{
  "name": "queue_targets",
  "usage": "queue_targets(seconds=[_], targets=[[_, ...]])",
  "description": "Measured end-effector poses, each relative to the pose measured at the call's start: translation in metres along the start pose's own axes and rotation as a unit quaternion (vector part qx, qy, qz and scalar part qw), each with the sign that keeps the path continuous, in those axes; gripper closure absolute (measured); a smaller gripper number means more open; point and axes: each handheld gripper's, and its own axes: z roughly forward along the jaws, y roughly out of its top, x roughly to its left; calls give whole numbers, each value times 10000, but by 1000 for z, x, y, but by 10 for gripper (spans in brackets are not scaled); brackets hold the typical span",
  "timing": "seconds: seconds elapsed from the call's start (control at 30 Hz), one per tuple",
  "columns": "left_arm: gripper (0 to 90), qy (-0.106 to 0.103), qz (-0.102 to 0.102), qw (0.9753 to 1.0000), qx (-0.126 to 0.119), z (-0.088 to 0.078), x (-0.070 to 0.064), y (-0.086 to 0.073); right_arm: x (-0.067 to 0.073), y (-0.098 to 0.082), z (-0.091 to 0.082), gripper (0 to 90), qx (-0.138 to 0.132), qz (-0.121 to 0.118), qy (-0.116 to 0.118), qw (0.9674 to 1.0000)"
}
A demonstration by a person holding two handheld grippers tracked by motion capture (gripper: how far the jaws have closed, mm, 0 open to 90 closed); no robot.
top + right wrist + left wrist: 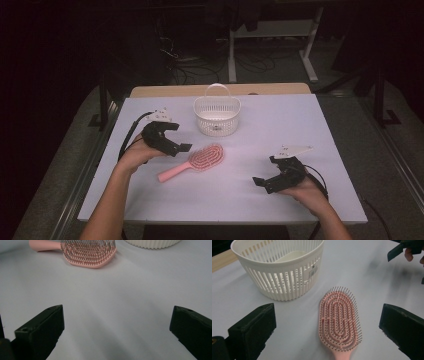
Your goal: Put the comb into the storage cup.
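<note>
Pink plastic paddle hairbrush [192,162] lies mid-table, bristles up, handle toward near-left corner. Left gripper [172,137], jaws apart & empty, is just beside it; right gripper [267,184], also apart, further off.

A white table [300,130] stands on grey floor [360,120]. Beyond it, white desk legs [310,45] and tangled cables [190,65] (the room is dark).

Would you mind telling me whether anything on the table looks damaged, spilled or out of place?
Nothing stands out. The pink hairbrush lies flat, bristles up, intact, in front of the upright white basket. Both claws, left and right, are open.
</note>
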Motion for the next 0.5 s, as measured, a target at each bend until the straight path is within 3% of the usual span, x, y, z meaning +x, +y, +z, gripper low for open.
queue_targets(seconds=[0.5], targets=[[9,5,102,9988,484,3,-4,-2,0,0,0,0,3,-3,13,10000]])
